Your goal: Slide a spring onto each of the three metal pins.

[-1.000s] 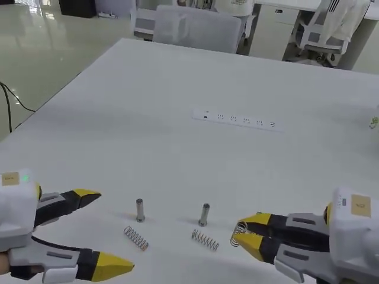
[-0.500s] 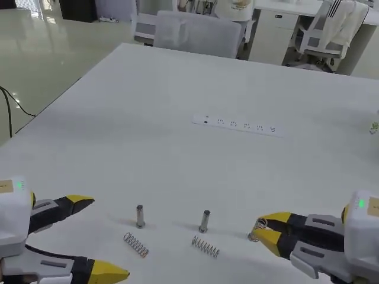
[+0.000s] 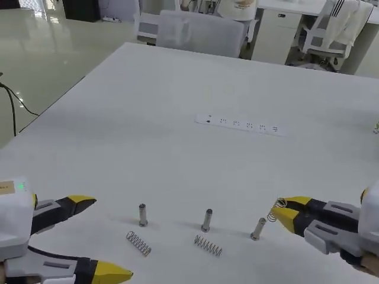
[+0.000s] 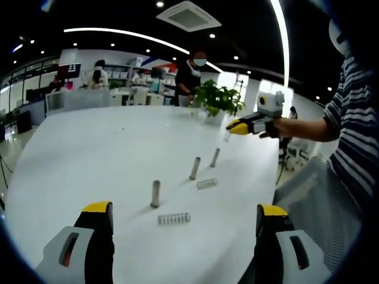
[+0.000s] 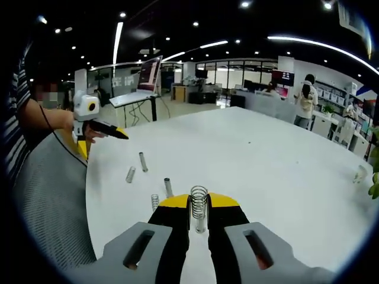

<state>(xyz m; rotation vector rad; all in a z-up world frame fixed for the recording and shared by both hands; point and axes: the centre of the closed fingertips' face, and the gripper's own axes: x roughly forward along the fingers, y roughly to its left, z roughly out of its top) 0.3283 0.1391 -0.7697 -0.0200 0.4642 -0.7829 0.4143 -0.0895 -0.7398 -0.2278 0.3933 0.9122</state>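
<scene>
Jaws of my right gripper (image 3: 290, 212) pinch one spring (image 5: 199, 206) near the rightmost pin (image 3: 259, 228), lower right of the head view; my left gripper (image 3: 106, 238) gapes wide, empty; all three pins look bare; two loose springs (image 3: 208, 245) lie on the desk (image 3: 177, 160); nothing threaded yet.

We see a broad white worktop (image 3: 177, 89). Near its front edge three short metal pins stand in a row, well apart from each other: the left pin (image 3: 143, 214), the middle pin (image 3: 206, 220) and the right pin (image 3: 258, 228), which seems to lean a little. Two springs lie flat just in front of the row, the left spring (image 3: 138, 243) near the left pin and the right spring (image 3: 208, 245) near the middle pin, neither touching a pin. Farther back, towards the middle, we find a long white power strip (image 3: 241, 125).
</scene>
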